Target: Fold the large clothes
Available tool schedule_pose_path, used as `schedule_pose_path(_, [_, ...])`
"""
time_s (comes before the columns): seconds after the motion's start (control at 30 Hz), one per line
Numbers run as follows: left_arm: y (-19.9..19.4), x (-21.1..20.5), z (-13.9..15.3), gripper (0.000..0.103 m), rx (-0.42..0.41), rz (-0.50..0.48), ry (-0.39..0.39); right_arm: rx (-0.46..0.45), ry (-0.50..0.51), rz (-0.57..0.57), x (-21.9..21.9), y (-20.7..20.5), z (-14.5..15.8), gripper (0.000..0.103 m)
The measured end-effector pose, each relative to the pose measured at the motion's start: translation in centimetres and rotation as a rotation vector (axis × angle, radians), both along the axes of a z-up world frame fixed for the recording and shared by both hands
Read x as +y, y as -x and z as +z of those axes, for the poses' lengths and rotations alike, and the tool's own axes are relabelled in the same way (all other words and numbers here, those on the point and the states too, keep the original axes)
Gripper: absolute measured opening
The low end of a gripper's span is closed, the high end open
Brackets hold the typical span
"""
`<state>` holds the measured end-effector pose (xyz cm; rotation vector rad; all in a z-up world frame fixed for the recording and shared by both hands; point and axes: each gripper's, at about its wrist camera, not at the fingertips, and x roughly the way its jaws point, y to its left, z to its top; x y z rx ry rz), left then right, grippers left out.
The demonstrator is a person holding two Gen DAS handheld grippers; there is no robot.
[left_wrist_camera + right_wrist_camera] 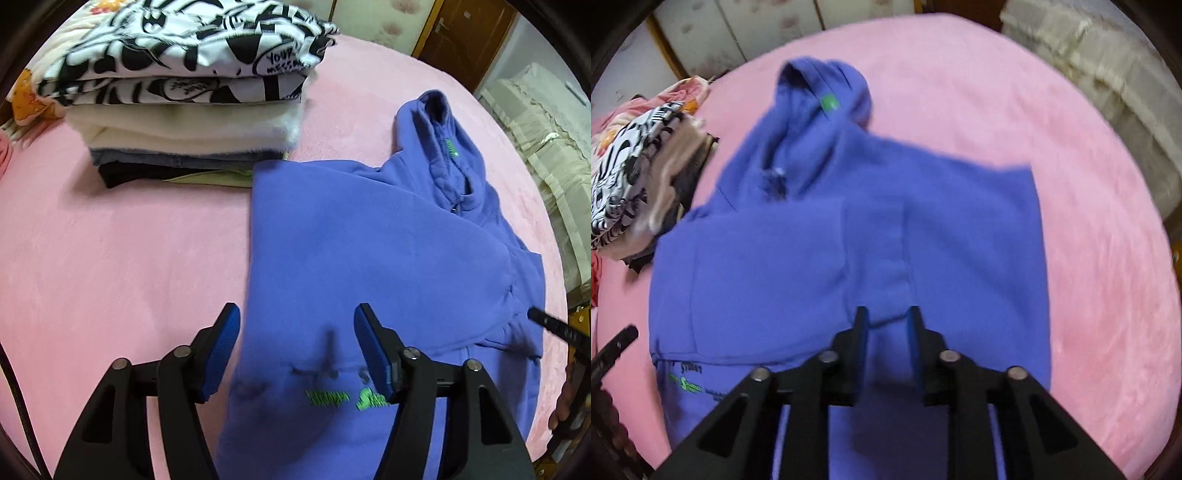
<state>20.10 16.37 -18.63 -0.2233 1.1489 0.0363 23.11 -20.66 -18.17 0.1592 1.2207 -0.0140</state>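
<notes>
A purple-blue hoodie lies flat on the pink bedspread, sides and sleeves folded in, hood at the far end. It has green print near the hem. My left gripper is open and empty, hovering above the hoodie's lower left part. In the right wrist view the hoodie fills the middle. My right gripper hovers above a folded sleeve, jaws partly open with a narrow gap; nothing is held. The right gripper's tip shows at the right edge of the left wrist view.
A stack of folded clothes, with a black-and-white printed piece on top, stands at the far left by the hoodie; it also shows in the right wrist view. A cream padded piece of furniture borders the bed on the right. Wooden doors are behind.
</notes>
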Motion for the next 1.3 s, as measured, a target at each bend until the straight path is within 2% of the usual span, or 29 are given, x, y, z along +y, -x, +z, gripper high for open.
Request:
schedule_pose_path(0.07, [-1.6, 0.8, -0.8, 0.065, 0.017, 0.004, 0.007, -0.002, -0.027, -0.031, -0.9, 0.1, -0.6, 0.044])
schedule_pose_path(0.17, [-3.9, 1.8, -2.4, 0.065, 0.054, 0.013, 0.028, -0.034, -0.067, -0.055, -1.7, -0.5, -0.8, 0.047])
schedule_pose_path(0.3, [-6.7, 2.8, -4.3, 0.066, 0.091, 0.012, 0.064, -0.030, -0.088, -0.034, -1.6, -3.3, -2.3, 0.047])
schedule_pose_path(0.5, [-9.5, 3.3, -6.5, 0.066, 0.128, 0.015, 0.099, -0.042, -0.173, -0.003, -0.9, -6.6, -4.2, 0.047])
schedule_pose_path(0.53, [-9.6, 3.1, -6.5, 0.065, 0.119, 0.010, 0.093, -0.060, -0.181, 0.010, -0.7, -6.7, -4.3, 0.037])
schedule_pose_path(0.6, [-9.7, 2.8, -6.0, 0.044, 0.081, 0.001, 0.069, -0.084, -0.134, 0.072, 0.3, -6.7, -3.8, 0.007])
schedule_pose_path(0.63, [-9.7, 2.6, -5.6, 0.038, 0.064, 0.002, 0.059, -0.100, -0.113, 0.073, 0.4, -6.5, -3.5, 0.007])
schedule_pose_path(0.7, [-9.7, 2.2, -5.3, 0.038, 0.027, 0.010, -0.011, -0.144, -0.074, 0.056, 0.2, -5.7, -2.8, 0.007])
schedule_pose_path(0.83, [-10.0, 0.7, -5.8, 0.040, 0.039, -0.018, -0.116, -0.107, 0.011, 0.073, 0.6, -5.3, -4.4, 0.010])
schedule_pose_path(0.93, [-9.5, -0.4, -4.0, 0.040, 0.007, -0.007, -0.196, -0.136, 0.064, 0.057, 1.2, -4.9, -2.5, 0.014])
schedule_pose_path(0.97, [-9.0, -0.8, -3.1, 0.040, -0.023, 0.004, -0.201, -0.162, 0.074, 0.045, 1.3, -4.6, -1.6, 0.014])
schedule_pose_path(1.03, [-8.0, -1.7, -1.4, 0.040, -0.072, 0.008, -0.170, -0.213, 0.062, 0.046, 1.8, -3.7, -0.2, 0.015])
schedule_pose_path(1.1, [-7.2, -3.0, -0.4, 0.040, -0.108, -0.001, -0.112, -0.243, 0.016, 0.106, 3.6, -2.8, 0.8, 0.015])
schedule_pose_path(1.2, [-6.4, -5.3, -0.8, 0.040, -0.084, -0.038, 0.019, -0.241, -0.066, 0.206, 7.0, -2.1, 0.7, 0.015])
schedule_pose_path(1.27, [-6.4, -7.0, -2.0, 0.040, -0.062, -0.067, 0.049, -0.233, -0.102, 0.267, 9.4, -1.9, 0.0, 0.015])
schedule_pose_path(1.3, [-6.5, -7.8, -2.7, 0.040, -0.049, -0.074, 0.037, -0.219, -0.106, 0.295, 10.5, -1.9, -0.6, 0.015])
